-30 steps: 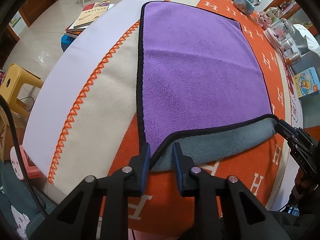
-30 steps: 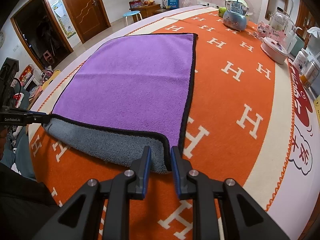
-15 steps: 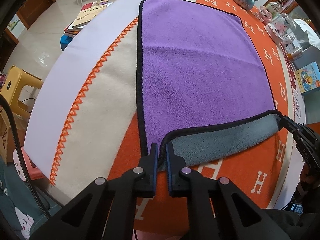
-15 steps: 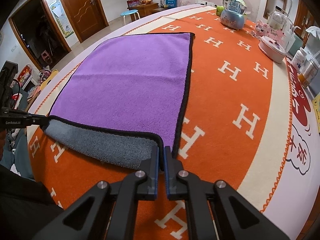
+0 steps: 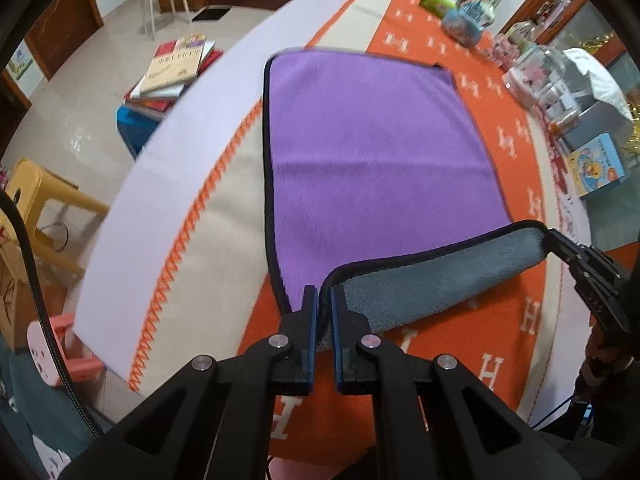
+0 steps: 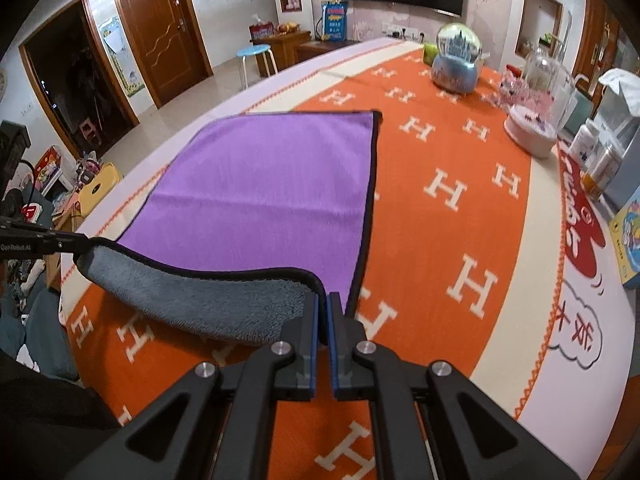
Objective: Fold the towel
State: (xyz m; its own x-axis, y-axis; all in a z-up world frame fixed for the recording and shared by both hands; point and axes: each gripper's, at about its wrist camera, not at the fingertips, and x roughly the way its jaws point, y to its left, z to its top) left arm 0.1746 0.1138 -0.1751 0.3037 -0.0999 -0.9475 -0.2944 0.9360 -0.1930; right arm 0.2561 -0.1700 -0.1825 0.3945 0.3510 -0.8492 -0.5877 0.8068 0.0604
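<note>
Readable writing: "GenRobot.AI" on the left gripper's arm at the left edge of the right wrist view; white "H" letters repeat all over the orange tablecloth (image 6: 472,184); red Chinese characters in a cloud outline on its right border, not legible to me.

Left gripper (image 5: 324,300): jaws nearly closed, pinching the near left corner of the towel (image 5: 372,160). Right gripper (image 6: 323,308): jaws nearly closed, pinching the near right corner. Towel is purple with black trim and a grey underside; its near edge is lifted off the cloth and curled, the far part lies flat on the tablecloth.

Left to right: wooden door (image 6: 160,40), blue stool (image 6: 256,56), snow globe (image 6: 458,60), glass dome (image 6: 540,92). Tiled floor, book stack (image 5: 172,68) beside the table.
</note>
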